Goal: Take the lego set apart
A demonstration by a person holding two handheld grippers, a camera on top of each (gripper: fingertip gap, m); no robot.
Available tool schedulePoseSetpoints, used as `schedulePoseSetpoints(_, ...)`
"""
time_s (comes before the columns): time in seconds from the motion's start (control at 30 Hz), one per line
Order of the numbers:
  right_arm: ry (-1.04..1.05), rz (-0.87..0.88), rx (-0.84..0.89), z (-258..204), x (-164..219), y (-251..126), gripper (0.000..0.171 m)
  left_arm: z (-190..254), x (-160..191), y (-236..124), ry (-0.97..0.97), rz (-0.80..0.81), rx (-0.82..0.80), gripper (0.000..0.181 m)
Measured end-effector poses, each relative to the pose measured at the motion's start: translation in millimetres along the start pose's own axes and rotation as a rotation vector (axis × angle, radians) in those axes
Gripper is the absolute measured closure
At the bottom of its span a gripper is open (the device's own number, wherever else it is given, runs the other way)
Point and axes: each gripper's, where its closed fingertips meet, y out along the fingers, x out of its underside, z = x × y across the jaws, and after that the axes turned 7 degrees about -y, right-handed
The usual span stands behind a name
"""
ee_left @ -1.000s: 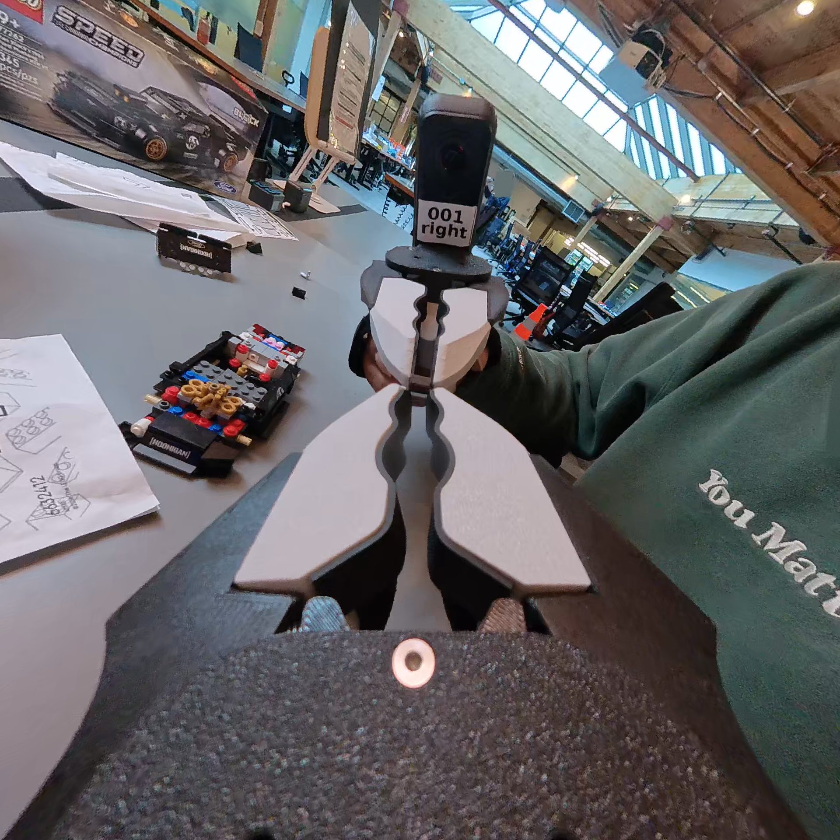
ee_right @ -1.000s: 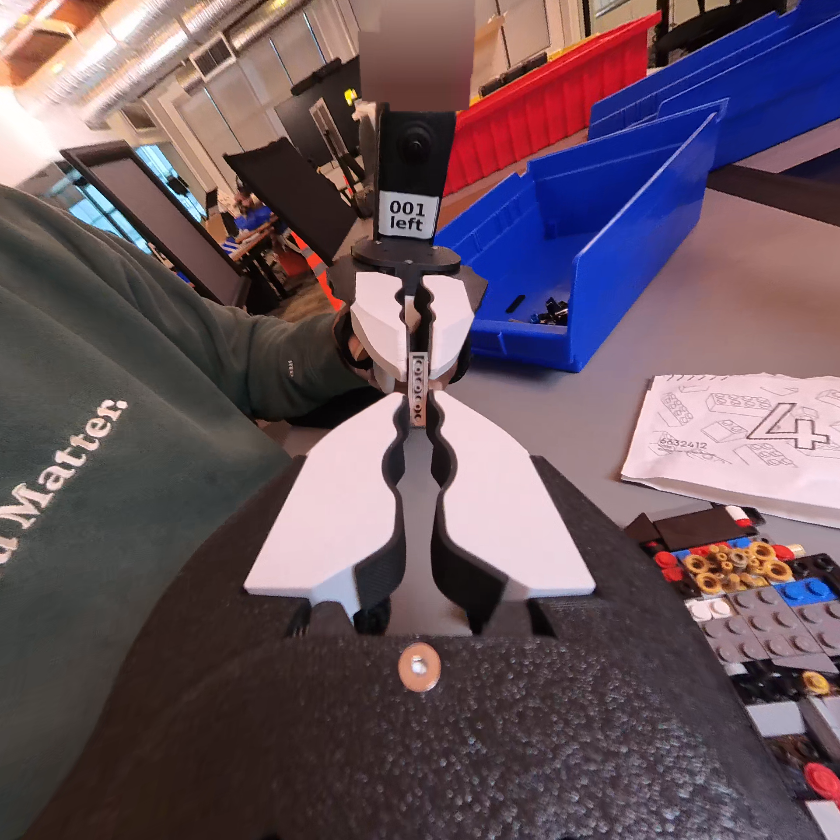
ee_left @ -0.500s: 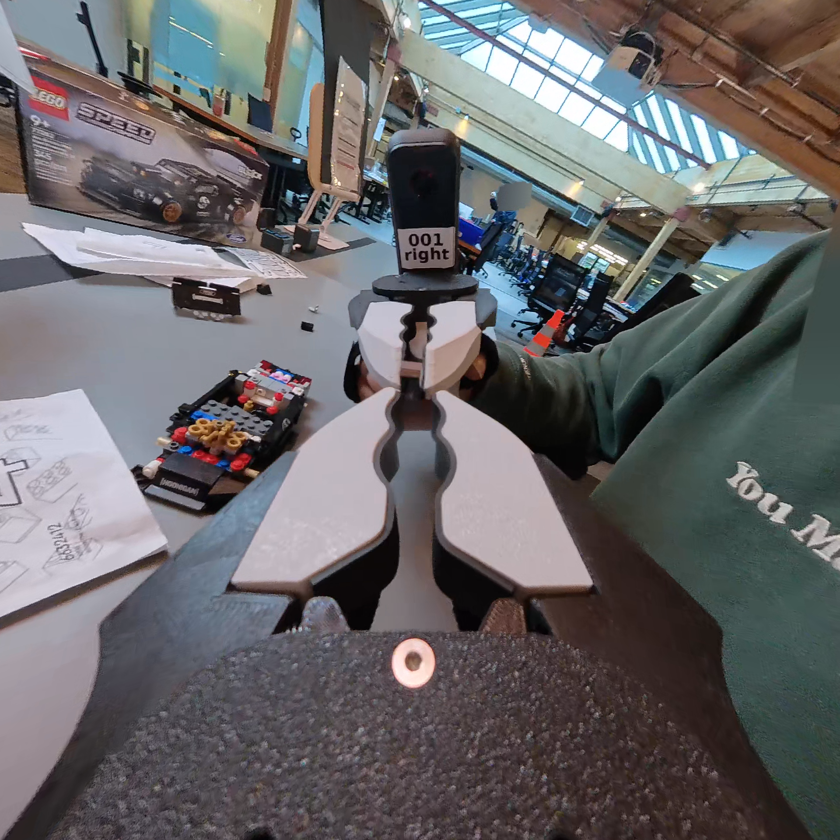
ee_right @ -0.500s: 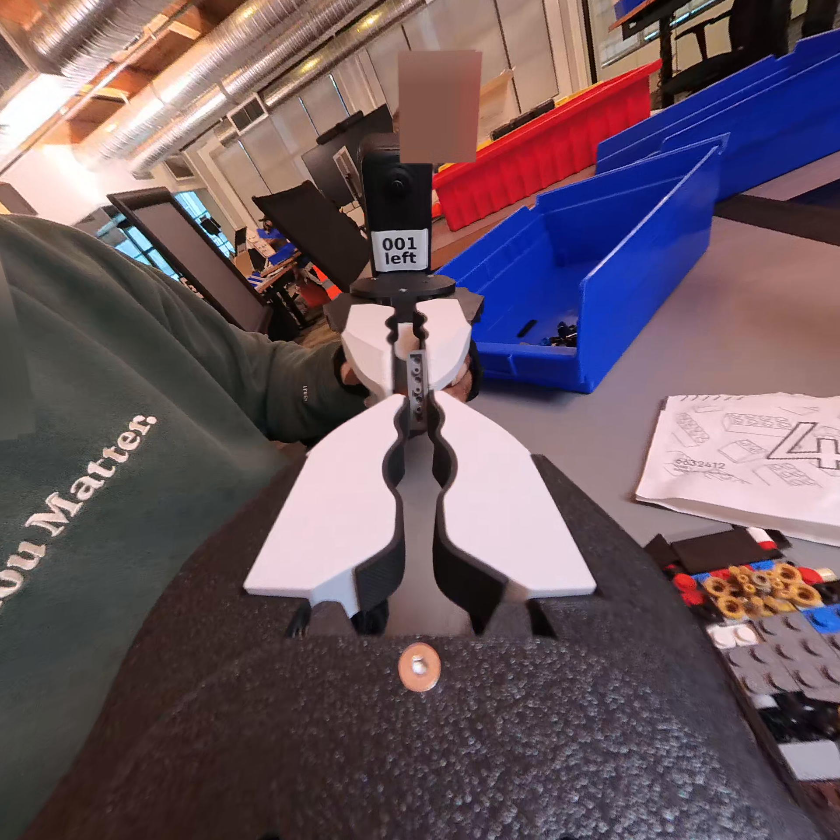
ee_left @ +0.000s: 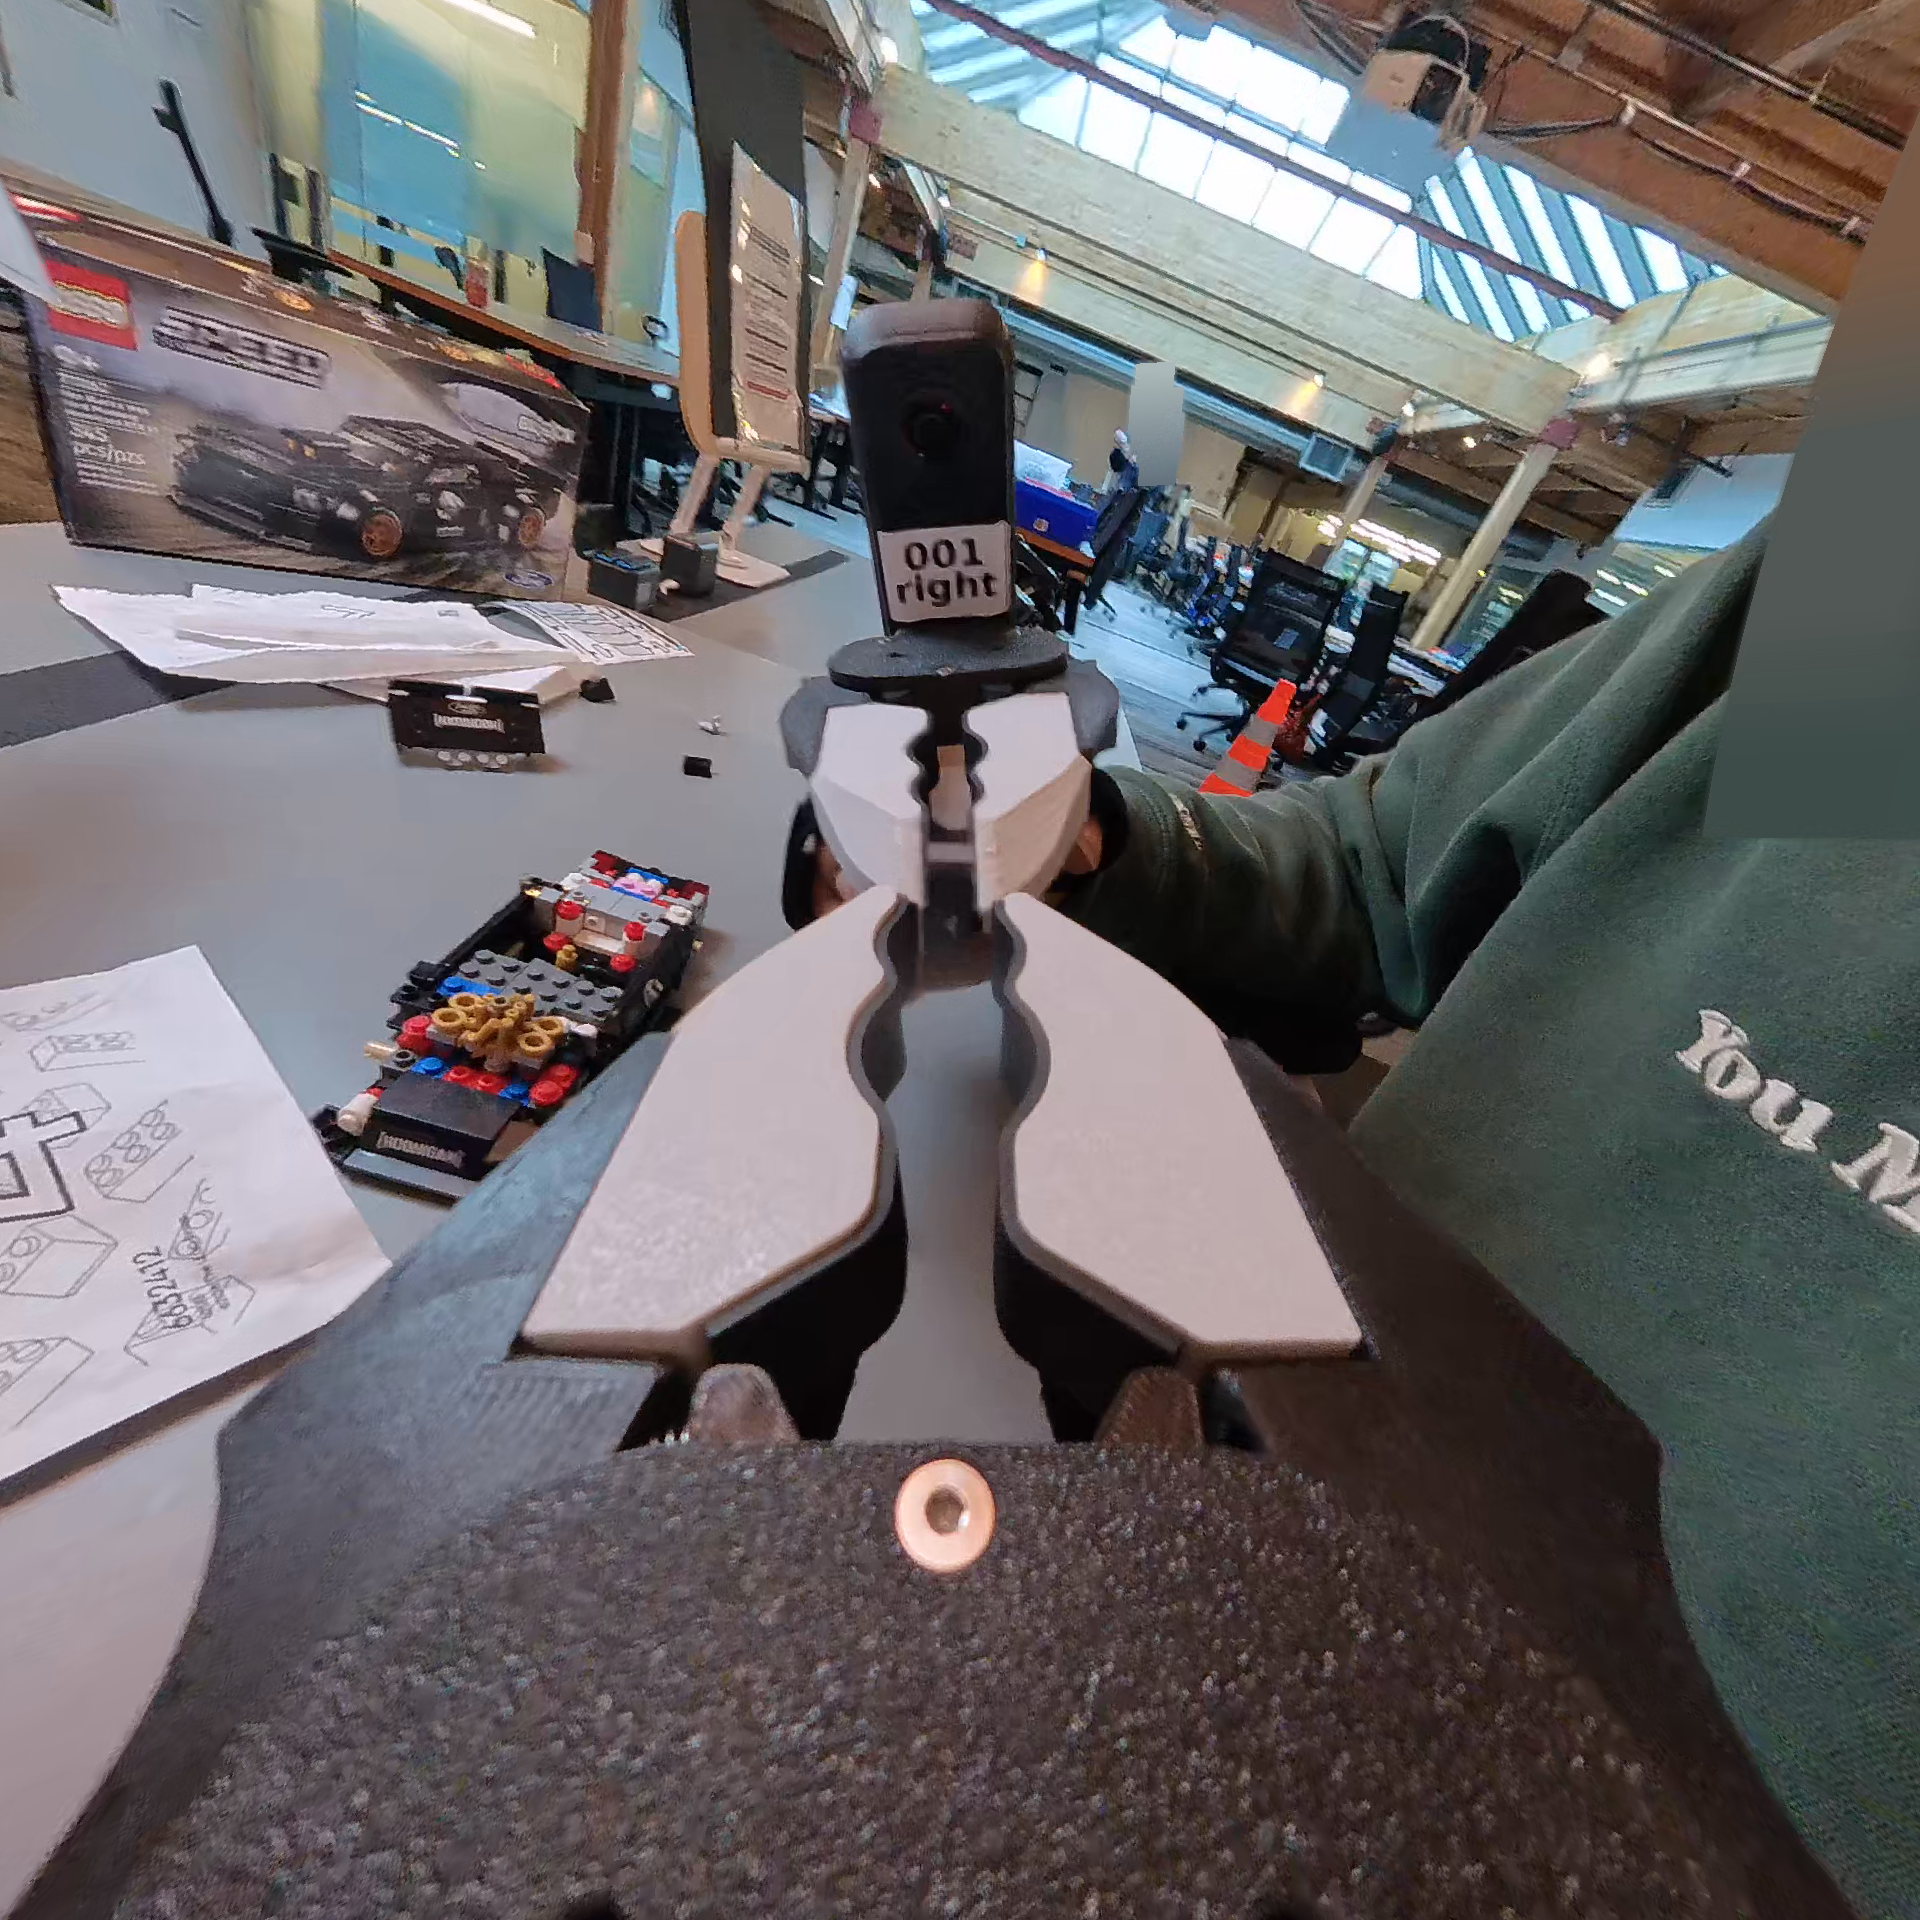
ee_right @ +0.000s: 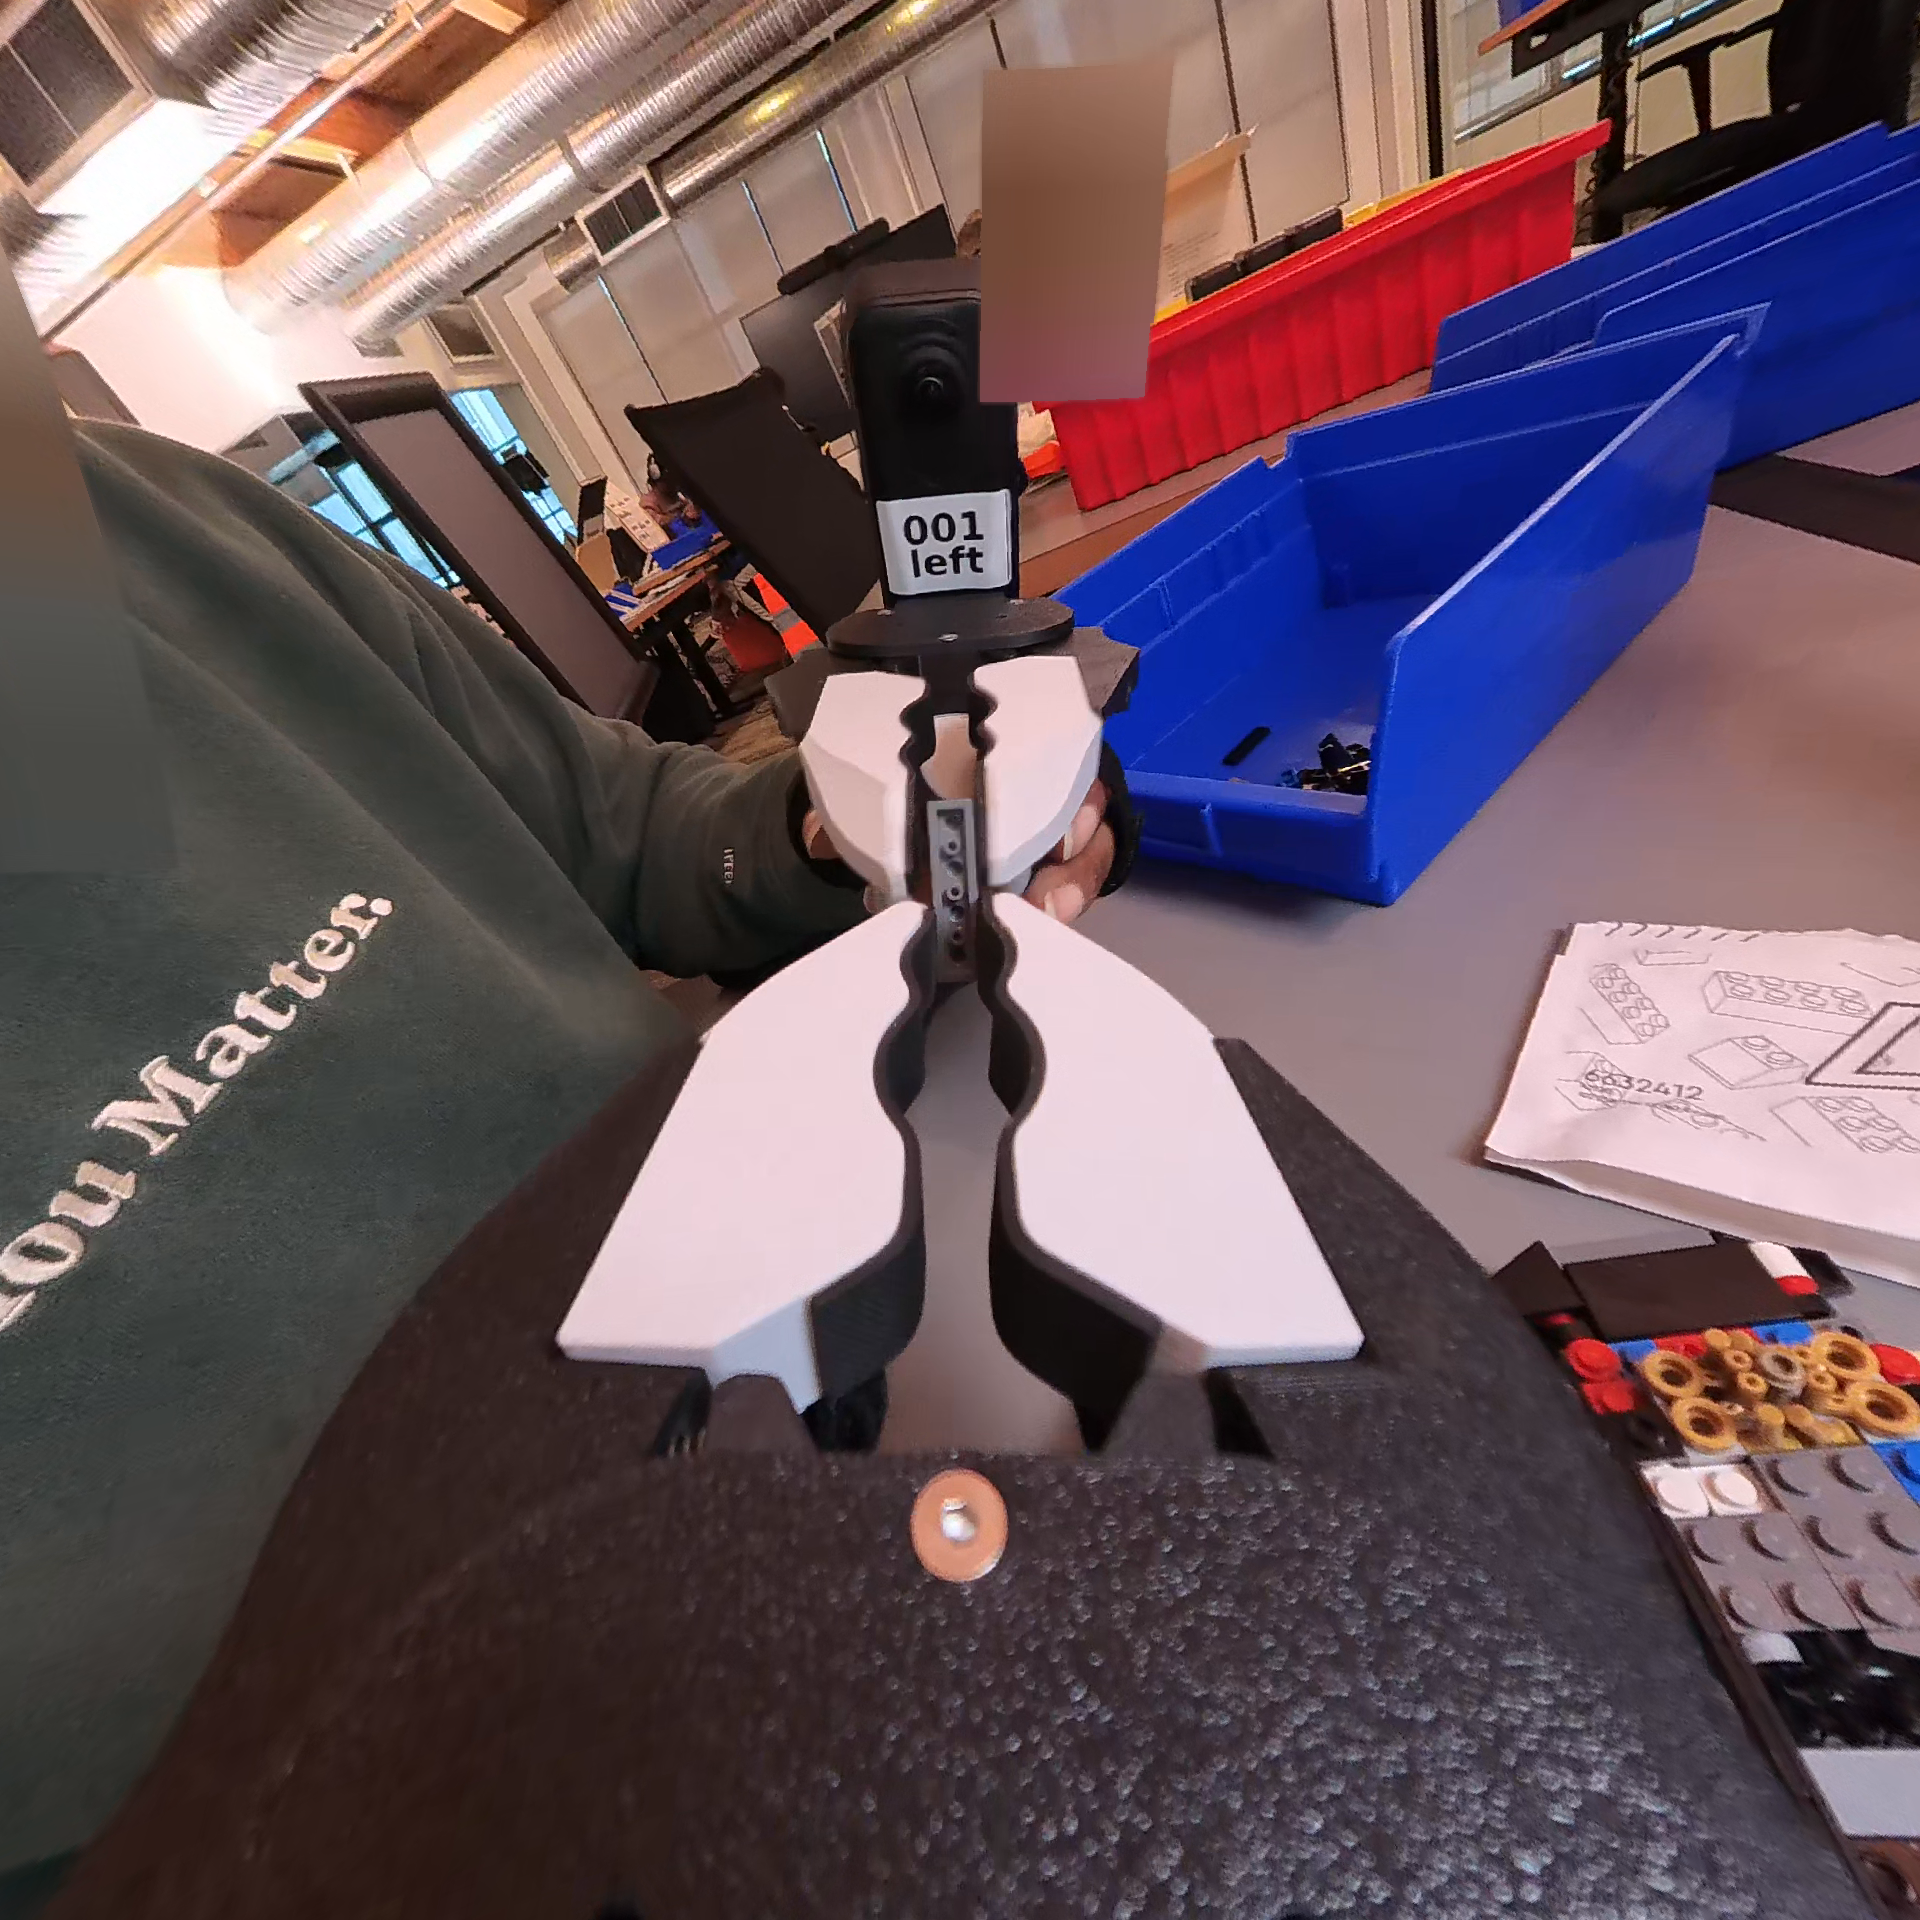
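Note:
My two grippers face each other tip to tip above the table edge. My right gripper (ee_right: 954,920) is shut on the near end of a small grey lego plate (ee_right: 951,852) with holes in it. The plate's far end lies between the fingers of my left gripper (ee_right: 945,883). In the left wrist view my left gripper (ee_left: 945,920) stands slightly open, with a gap on each side of the plate (ee_left: 943,883). The part-built lego car (ee_left: 520,1029) lies on the grey table, left of the grippers. It also shows at the right in the right wrist view (ee_right: 1787,1455).
A blue bin (ee_right: 1455,644) with a few small pieces stands behind the left gripper, a red bin (ee_right: 1299,353) beyond it. A printed instruction sheet (ee_left: 125,1143) lies by the car. The lego box (ee_left: 291,457), papers (ee_left: 312,634) and a black lego part (ee_left: 468,722) lie farther back. Left and right tips are no more than a few centimetres apart.
My left gripper's fingertips have spread a little around the plate. Both grippers have tilted up slightly. My right gripper has kept its hold on the plate.

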Motion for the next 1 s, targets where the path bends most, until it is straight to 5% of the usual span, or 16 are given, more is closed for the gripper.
schedulePoseSetpoints(0.53,-0.035,-0.027,-0.004,-1.9,6.0,2.9,0.164,0.5,3.1,-2.7,0.070,-0.060,-0.025,0.173)
schedulePoseSetpoints(1.0,-0.282,-0.244,0.076,-7.3,21.0,1.8,0.160,-1.8,33.2,4.8,0.167,-0.251,-0.078,0.172)
